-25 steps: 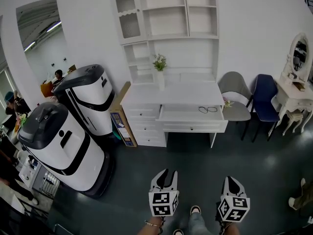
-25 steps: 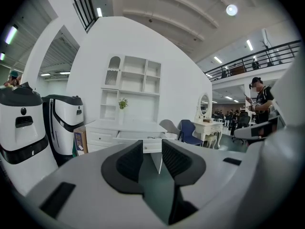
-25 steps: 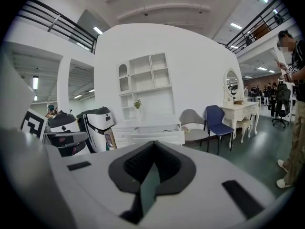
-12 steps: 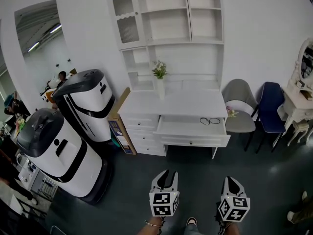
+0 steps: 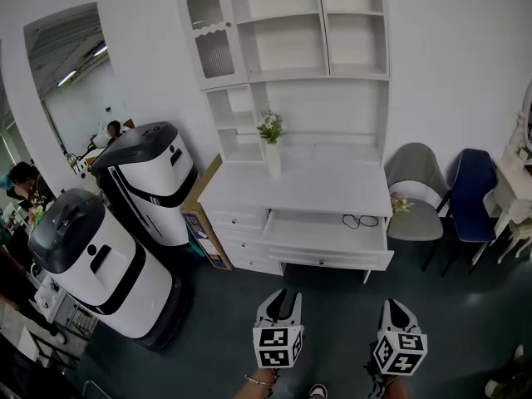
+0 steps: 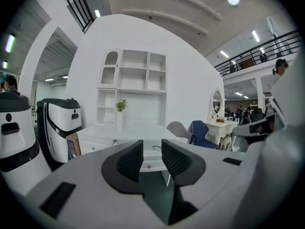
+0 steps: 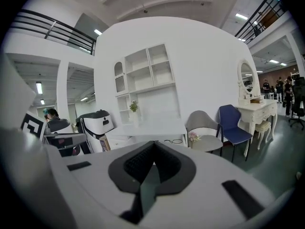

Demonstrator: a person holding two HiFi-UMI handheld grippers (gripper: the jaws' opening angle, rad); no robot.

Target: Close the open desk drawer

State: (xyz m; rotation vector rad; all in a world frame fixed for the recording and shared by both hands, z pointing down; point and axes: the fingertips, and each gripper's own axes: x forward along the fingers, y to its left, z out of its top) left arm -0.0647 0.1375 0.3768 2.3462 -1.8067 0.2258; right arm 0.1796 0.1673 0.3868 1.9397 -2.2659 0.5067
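The white desk [image 5: 299,181] stands against the wall under a tall shelf unit [image 5: 291,32]. Its wide centre drawer [image 5: 328,233] is pulled well out, and the knobbed front panel [image 5: 331,259] overhangs the dark floor [image 5: 332,314] on the person's side. A thin dark loop [image 5: 358,220], either a cord or a pair of glasses and too small to tell which, lies at the drawer's back right. The person faces the desk with both tools held low and pointed forward, well apart from the drawer, so this looks like the approach, with nothing touched yet. The left hand-held gripper [image 5: 288,294] has its jaws spread with nothing between them. In its own view the gap frames the drawer front, which suggests it is being lined up to push there. The right hand-held gripper [image 5: 392,304] has its jaws pressed together on nothing, a blunt tip that could serve equally well for pushing. A vase of flowers [image 5: 272,144] stands on the desk top, back from the drawer. A grey chair [image 5: 413,191] sits just right of the desk and a white-and-black machine [image 5: 148,177] to its left, so the straight line to the front panel looks unobstructed. A flat push near the panel's middle should slide the drawer in evenly.
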